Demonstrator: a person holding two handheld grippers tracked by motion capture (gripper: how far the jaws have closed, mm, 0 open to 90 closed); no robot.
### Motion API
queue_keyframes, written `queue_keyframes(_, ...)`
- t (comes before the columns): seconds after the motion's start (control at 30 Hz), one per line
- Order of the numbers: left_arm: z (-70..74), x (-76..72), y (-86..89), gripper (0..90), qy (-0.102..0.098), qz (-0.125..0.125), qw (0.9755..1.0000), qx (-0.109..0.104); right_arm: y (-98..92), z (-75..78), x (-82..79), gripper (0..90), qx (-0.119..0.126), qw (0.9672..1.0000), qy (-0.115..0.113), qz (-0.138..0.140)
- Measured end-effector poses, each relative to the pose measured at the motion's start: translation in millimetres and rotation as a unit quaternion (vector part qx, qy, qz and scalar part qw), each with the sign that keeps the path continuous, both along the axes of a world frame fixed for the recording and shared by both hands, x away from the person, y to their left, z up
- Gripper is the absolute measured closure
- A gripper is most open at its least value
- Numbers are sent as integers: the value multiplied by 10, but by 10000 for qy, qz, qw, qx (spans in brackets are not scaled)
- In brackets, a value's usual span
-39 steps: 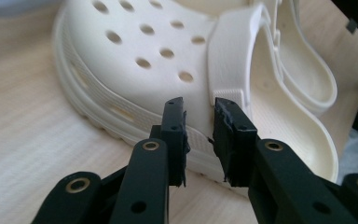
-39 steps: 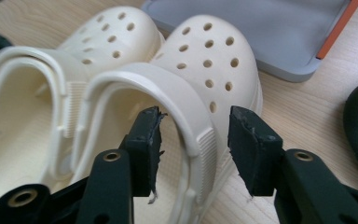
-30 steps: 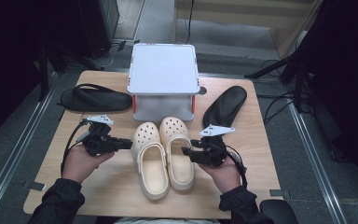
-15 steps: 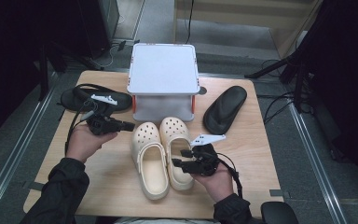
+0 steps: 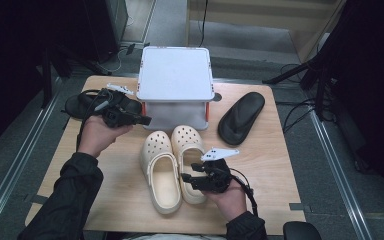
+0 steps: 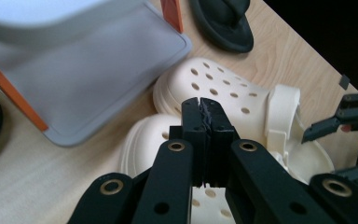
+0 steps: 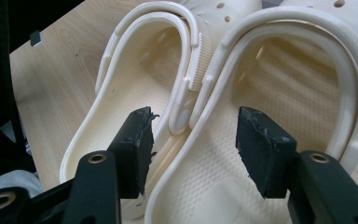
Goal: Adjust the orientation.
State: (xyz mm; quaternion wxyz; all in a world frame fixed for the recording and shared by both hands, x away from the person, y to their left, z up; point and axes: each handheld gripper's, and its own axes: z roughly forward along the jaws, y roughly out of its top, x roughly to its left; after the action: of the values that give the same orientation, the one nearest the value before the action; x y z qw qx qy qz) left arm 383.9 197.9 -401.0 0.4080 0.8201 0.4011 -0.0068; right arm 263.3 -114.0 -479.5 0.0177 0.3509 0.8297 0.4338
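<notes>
grey box [image 5: 175, 75], black sandals [image 5: 241, 117], wooden table [image 5: 280, 165]

1. Cream clogs [image 5: 172, 167] are showing matt, moulded foam-like plastic, with a pebbled footbed.
2. Bench [image 5: 275, 165] is presenting pale wood grain, smooth.
3. Black sandal [image 5: 241, 117] is looking matt, rubbery.
4. Grey box [image 5: 176, 75] is appearing as smooth plastic.

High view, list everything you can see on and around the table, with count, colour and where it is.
clogs: two, cream, side by side at table centre, toes toward the stand
stand: one, grey shelves with orange posts, back centre
black slippers: two, one at the back left, one at the back right
table: one, light wood
left tongs: one, black, shut, empty, raised near the stand's left corner
right tongs: one, black, open, jaws astride the touching inner edges of both clogs near the heels
hands: two, dark sleeves, coming in from the near edge
</notes>
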Motion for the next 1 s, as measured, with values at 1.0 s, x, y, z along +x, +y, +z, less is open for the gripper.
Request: queue_keyframes(1.0, 379, 623, -71, 900, -160, 203, 9997, 16, 100, -51, -72, 450, -227, 9994, 121, -240)
